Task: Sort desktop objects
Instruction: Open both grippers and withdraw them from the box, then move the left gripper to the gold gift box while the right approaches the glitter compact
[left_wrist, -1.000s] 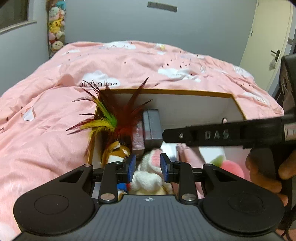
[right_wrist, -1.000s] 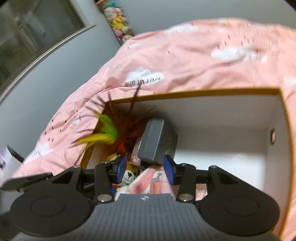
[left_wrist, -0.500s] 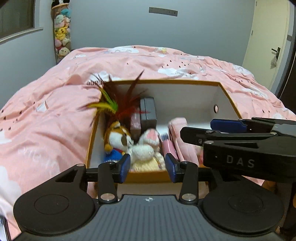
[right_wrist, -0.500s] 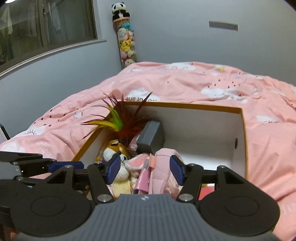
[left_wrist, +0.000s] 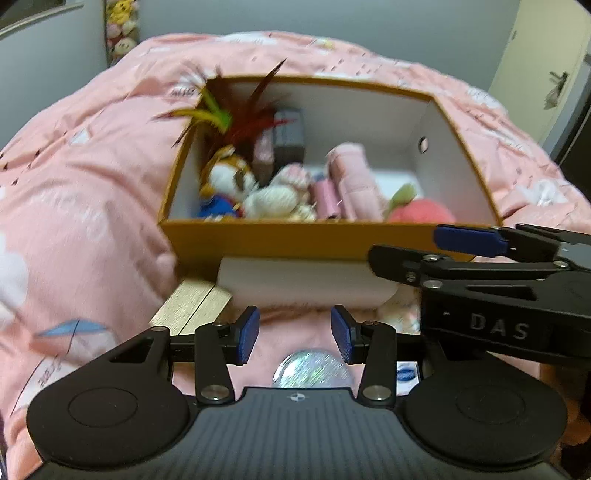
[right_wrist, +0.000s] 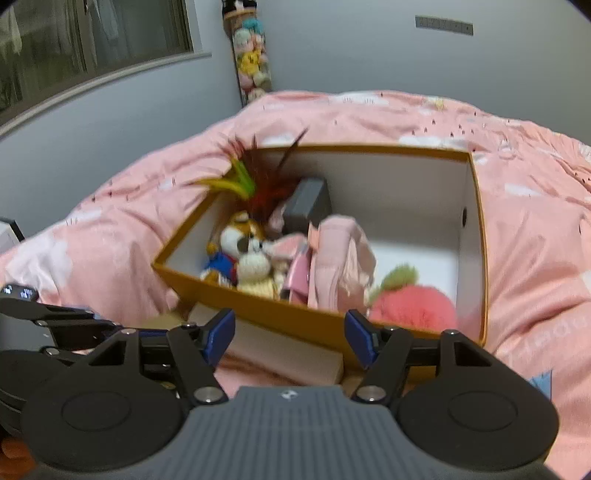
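An orange box (left_wrist: 295, 242) with white inside sits on the pink bed. It holds a feather toy (left_wrist: 236, 114), a grey case (left_wrist: 290, 138), a plush dog (left_wrist: 229, 181), a cream plush (left_wrist: 273, 201), a pink pouch (left_wrist: 354, 181) and a pink fuzzy ball (left_wrist: 419, 212). The box also shows in the right wrist view (right_wrist: 295, 317). My left gripper (left_wrist: 294, 334) is open and empty, in front of the box above a clear glass ball (left_wrist: 310, 369). My right gripper (right_wrist: 288, 338) is open and empty at the box's near wall.
A white box (left_wrist: 303, 286) and a gold flat box (left_wrist: 192, 306) lie on the pink quilt (left_wrist: 81, 192) before the orange box. A column of plush toys (right_wrist: 253, 62) hangs at the far wall. A door (left_wrist: 546, 59) is at the right.
Both grippers have drawn back out of the box toward me and opened wider. The whole box and the items in front of it have come into view.
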